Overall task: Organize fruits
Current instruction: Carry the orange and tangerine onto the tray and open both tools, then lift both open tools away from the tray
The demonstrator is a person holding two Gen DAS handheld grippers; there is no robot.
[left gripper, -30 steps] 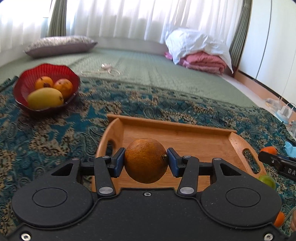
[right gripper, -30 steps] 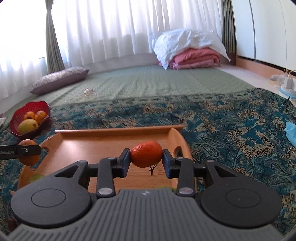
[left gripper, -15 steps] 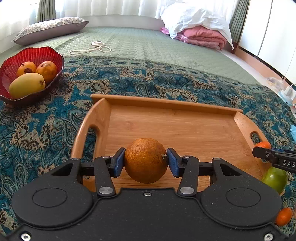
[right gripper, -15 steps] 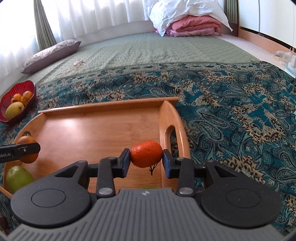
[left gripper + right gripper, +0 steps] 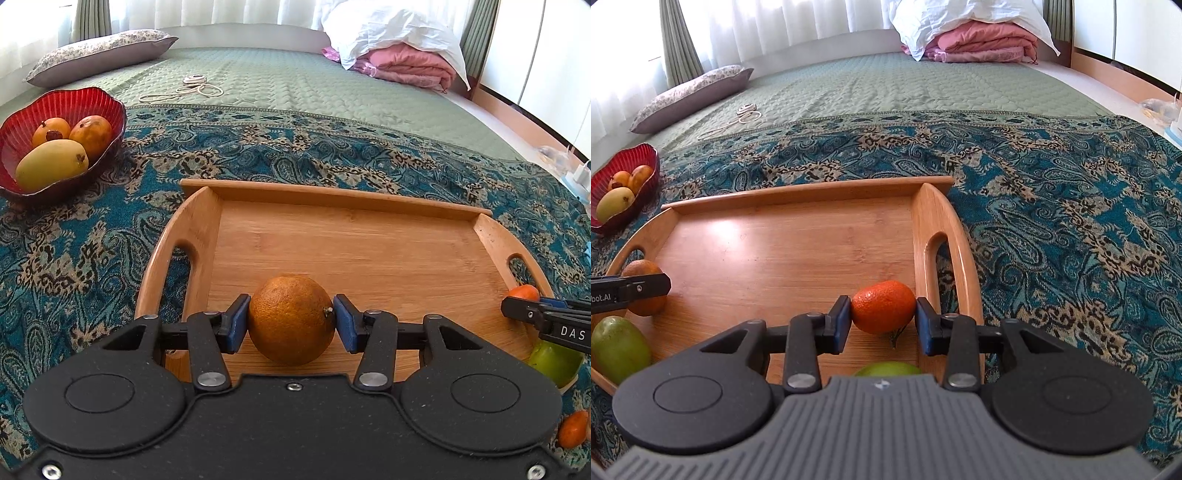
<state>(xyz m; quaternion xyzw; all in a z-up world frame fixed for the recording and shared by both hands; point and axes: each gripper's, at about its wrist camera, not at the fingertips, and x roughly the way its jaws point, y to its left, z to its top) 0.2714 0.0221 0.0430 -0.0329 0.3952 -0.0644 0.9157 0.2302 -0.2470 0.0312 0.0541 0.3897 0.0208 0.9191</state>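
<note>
My left gripper [image 5: 291, 320] is shut on a large dull orange [image 5: 291, 317], held low over the near left part of the wooden tray [image 5: 351, 236]. My right gripper [image 5: 883, 318] is shut on a small bright tangerine [image 5: 883, 305] with a short stem, low over the tray's [image 5: 775, 236] near right corner beside the handle. A green fruit [image 5: 618, 349] lies at the tray's near edge, and another green fruit [image 5: 888, 368] shows partly under the right gripper. In the right wrist view the left gripper's finger [image 5: 631, 290] covers part of the orange [image 5: 646, 308].
A red bowl [image 5: 22, 110] with a yellow mango [image 5: 51, 162] and two orange fruits stands on the patterned blue cloth [image 5: 74, 240] to the tray's left. A small orange fruit [image 5: 572, 428] lies off the tray at the right. Beyond are a green quilt, a pillow, a cable and folded bedding.
Both grippers have sunk and tipped downward toward the tray, each still holding its fruit. The tray now fills more of both views and the green fruits have come into sight.
</note>
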